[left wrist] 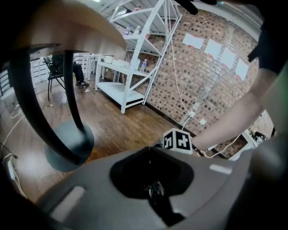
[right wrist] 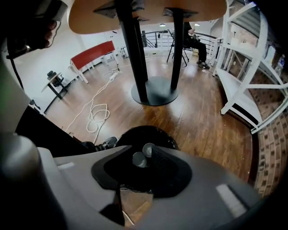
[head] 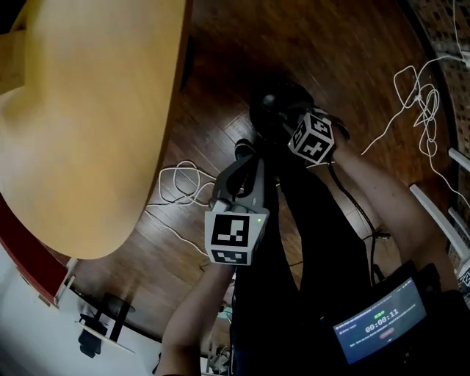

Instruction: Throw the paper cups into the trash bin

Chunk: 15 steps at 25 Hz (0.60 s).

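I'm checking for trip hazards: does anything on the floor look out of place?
Yes. White cable lies in loose tangles on the wood floor near the table, and another tangle near the brick wall, where feet could catch. Two paper cups sit inside the black bin.

1. My left gripper [head: 246, 150] points down at the wooden floor [head: 220, 81], with its marker cube [head: 236, 235] facing me.
2. My right gripper [head: 283, 121] hangs over the dark trash bin [head: 275, 99].
3. The round yellow bench [head: 88, 110] fills the upper left.
4. A coiled white cable [head: 180, 183] lies on the floor near the bench's edge, and more white cable [head: 418, 103] sprawls at the right.
5. A lit screen [head: 382, 323] shows at the lower right.
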Motion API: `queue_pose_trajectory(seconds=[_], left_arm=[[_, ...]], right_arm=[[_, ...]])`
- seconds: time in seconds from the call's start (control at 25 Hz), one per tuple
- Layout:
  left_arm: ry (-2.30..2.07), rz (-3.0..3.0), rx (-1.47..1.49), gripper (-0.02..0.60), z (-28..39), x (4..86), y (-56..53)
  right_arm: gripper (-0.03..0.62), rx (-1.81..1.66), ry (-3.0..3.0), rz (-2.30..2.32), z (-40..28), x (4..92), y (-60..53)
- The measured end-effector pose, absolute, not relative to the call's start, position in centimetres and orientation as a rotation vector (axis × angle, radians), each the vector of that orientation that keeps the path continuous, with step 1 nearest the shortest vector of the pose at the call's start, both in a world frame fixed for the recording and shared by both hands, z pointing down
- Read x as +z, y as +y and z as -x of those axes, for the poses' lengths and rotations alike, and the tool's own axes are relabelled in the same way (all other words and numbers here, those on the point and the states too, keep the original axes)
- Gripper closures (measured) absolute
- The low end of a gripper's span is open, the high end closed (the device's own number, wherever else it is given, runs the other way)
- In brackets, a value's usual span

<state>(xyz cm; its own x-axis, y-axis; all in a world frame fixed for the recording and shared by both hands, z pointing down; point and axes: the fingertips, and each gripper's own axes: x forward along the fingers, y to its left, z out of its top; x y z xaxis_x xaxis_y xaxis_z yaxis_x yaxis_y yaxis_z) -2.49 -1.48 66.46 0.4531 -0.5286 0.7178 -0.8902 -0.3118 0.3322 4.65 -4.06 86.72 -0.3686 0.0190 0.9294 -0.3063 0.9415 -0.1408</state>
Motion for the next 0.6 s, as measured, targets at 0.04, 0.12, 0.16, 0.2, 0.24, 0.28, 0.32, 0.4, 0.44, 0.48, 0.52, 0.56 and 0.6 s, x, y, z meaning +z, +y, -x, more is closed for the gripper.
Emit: queue_pose_trajectory(seconds=[0.04,0.12,0.16,0.2,0.24,0.28,0.32,0.4,0.44,0.48,0.52,0.56,0.6], left_arm=[[-1.192,-1.99,0.64,0.572,2.8,65.5,-1.6],[-1.21,-2.012,0.644,0.572,3.5,63.8,-2.2],[-1.213,-2.016,0.65,0.572,3.8,62.8,-2.0],[-1.21,-2.016,0.656,0.572,3.9,61.7,-1.5],[-1.204,-2.015,0.665,0.572,3.9,60.5,-0.8],[-1.199,-2.015,0.675,0.572,3.8,59.3,-0.1],[-1.196,-2.018,0.687,0.572,3.8,58.3,0.4],[-1.193,-2.031,0.707,0.572,3.7,56.2,0.9],[-1.188,-2.039,0.712,0.572,3.5,55.2,1.0],[-1.182,-2.05,0.712,0.572,3.3,54.2,0.9],[-1.177,-2.066,0.707,0.572,3.0,53.2,0.5],[-1.173,-2.086,0.699,0.572,2.8,52.1,-0.1],[-1.17,-2.11,0.687,0.572,2.6,51.0,-0.9]], right_arm=[[0.459,0.352,-1.935,-0.234,-4.9,85.0,-4.4],[0.461,0.367,-1.959,-0.301,-5.5,81.7,-5.5],[0.461,0.385,-1.966,-0.331,-5.9,79.9,-5.5],[0.462,0.409,-1.972,-0.355,-6.3,78.1,-5.0],[0.462,0.432,-1.977,-0.378,-6.7,76.1,-4.4],[0.462,0.453,-1.985,-0.404,-7.1,74.2,-3.9],[0.462,0.472,-1.996,-0.436,-7.4,72.3,-3.6],[0.464,0.516,-2.022,-0.515,-7.8,68.8,-3.7],[0.465,0.543,-2.032,-0.557,-8.0,67.3,-3.8],[0.465,0.569,-2.042,-0.598,-8.2,65.9,-3.9],[0.465,0.588,-2.055,-0.639,-8.3,64.8,-4.2],[0.464,0.595,-2.074,-0.677,-8.4,63.8,-4.7],[0.465,0.598,-2.096,-0.714,-8.4,63.0,-5.1]])
